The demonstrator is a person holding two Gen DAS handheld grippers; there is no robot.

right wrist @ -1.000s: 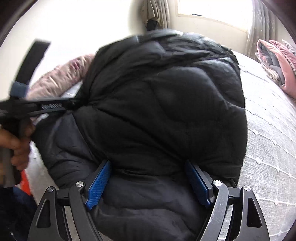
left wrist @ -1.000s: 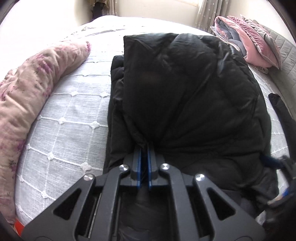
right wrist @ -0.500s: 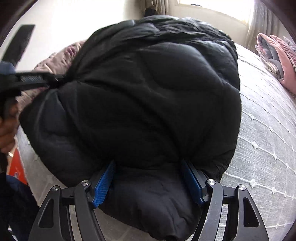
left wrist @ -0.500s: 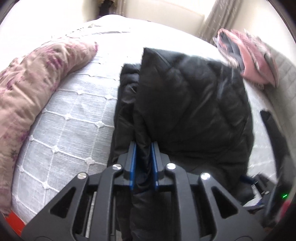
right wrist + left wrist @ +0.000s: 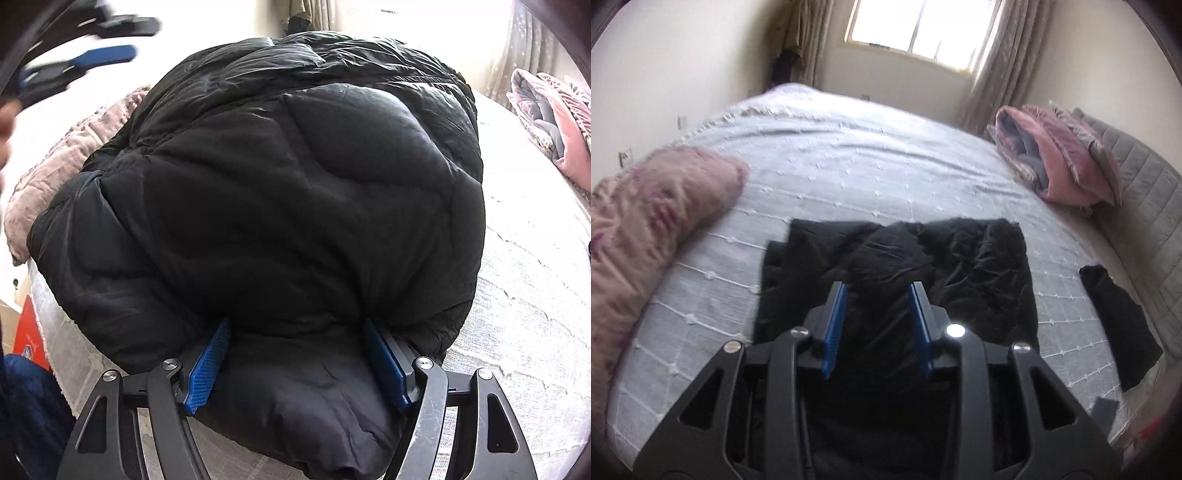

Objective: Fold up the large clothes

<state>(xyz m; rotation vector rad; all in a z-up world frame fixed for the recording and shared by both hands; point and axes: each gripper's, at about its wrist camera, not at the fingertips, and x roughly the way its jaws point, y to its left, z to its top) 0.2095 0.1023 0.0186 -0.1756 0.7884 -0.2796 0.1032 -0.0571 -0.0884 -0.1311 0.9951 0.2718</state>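
Puffer jacket [image 5: 897, 273], black, lies folded on the bed [image 5: 849, 177] near its front edge. Left claw [image 5: 878, 295] is raised above it, parted, gripping nothing. Right claw [image 5: 297, 332] is spread wide with the jacket's padded edge bulging between its blue pads [image 5: 207, 363]; contact unclear. Left view alone shows window [image 5: 916, 29], pink quilt [image 5: 1060, 166], floral pillow [image 5: 653, 221], black garment [image 5: 1119, 321]. Right view alone shows the left claw from the side, blurred, top left.

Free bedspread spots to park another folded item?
Bare bedspread beyond the black jacket toward the window; a strip between jacket and floral bolster. Crowded on the right: pink blanket pile, small black garment.
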